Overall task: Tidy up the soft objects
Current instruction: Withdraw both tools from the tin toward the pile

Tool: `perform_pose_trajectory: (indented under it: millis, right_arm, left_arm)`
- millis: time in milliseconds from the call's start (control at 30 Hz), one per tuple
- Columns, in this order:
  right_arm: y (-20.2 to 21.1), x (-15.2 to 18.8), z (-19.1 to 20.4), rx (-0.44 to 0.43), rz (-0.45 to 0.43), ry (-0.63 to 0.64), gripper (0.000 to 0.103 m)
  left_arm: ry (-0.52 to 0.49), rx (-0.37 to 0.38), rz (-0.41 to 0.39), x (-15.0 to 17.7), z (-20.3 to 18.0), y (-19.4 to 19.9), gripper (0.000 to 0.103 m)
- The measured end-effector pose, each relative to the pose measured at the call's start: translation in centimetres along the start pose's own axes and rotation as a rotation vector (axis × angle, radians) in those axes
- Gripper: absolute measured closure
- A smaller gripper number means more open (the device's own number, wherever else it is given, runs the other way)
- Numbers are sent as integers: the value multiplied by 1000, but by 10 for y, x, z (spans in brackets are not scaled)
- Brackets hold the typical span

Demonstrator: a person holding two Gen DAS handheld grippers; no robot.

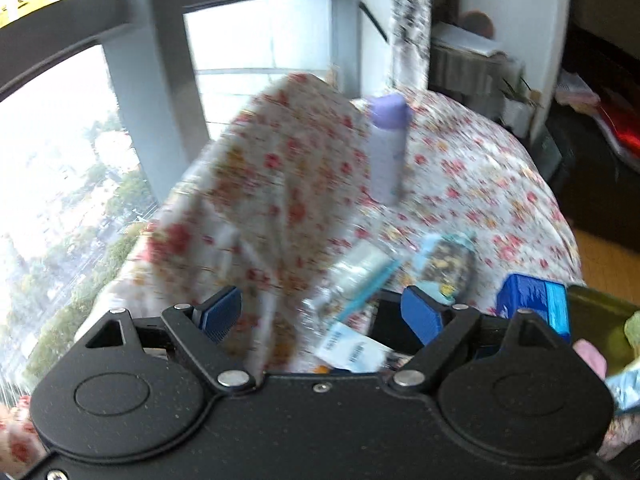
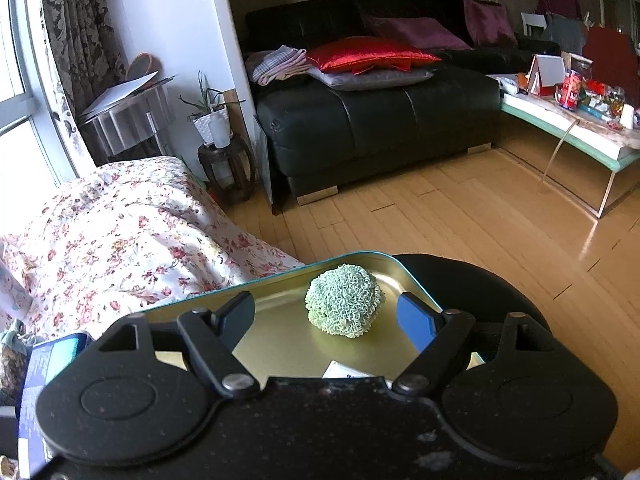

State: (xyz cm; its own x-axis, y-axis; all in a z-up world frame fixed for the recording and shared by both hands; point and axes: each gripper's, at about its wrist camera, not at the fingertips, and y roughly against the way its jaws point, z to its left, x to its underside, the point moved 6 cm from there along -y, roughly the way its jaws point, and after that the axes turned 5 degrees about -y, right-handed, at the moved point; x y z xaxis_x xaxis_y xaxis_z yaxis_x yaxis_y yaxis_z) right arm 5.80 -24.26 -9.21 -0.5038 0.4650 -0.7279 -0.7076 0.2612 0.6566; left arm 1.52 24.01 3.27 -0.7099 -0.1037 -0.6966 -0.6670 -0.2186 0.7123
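Near the tin tray's [image 2: 352, 258] far edge lay a green knitted ball [image 2: 344, 306], between the right gripper's [image 2: 326, 316] wide-spread fingers, untouched. Left gripper [image 1: 320, 312] fingers stood wide around floral fabric [image 1: 276, 184] (blurred; contact unclear) over the bed [image 1: 480, 168].

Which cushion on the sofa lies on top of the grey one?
The shiny red cushion; it rests on the flat grey cushion, while the purple cushions lean against the sofa back.
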Motion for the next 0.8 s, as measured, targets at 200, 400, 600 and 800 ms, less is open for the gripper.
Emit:
perform_pose_trajectory:
  millis: [200,400,600,800]
  right_arm:
    - [5,3,4,32,-8,41,25]
    - [24,7,22,57,-73,166,25]
    - [70,25,60,-17,-131,259,25]
    - [131,76,132,-276,-64,295,25]
  left_arm:
    - [38,-91,-14,5,38,8,13]
    - [6,-76,71,24,45,-22,13]
    - [0,10,142,34,38,-52,14]
    - [-46,75,105,16,28,-58,14]
